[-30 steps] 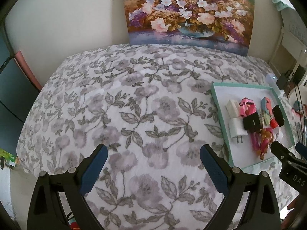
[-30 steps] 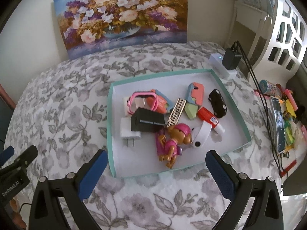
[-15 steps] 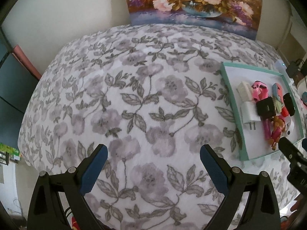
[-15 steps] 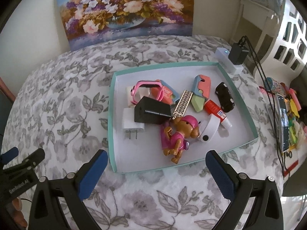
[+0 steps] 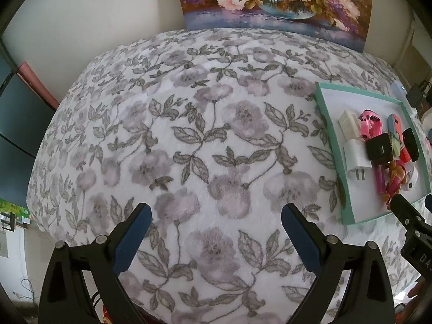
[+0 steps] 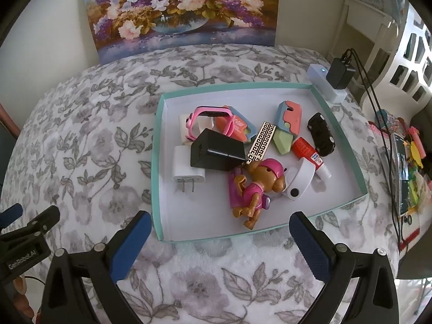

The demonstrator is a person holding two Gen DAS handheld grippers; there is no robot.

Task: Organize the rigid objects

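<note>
Left gripper [image 5: 216,226]: jaws apart, empty.
Right gripper [image 6: 220,226]: jaws apart, tray [image 6: 334,122] just ahead.
Risk: tangled pile; lifting dog [image 6: 260,189] may drag neighbours.

Soft daylight, sharp focus, fisheye-bowed edges

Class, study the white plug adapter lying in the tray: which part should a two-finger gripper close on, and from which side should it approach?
Grip the white plug adapter across its boxy body, coming down from above. It lies flat in the teal tray, prongs pointing toward the near rim. Its far end tucks under the black charger, so the near half is probably safest for the open right gripper.
</note>
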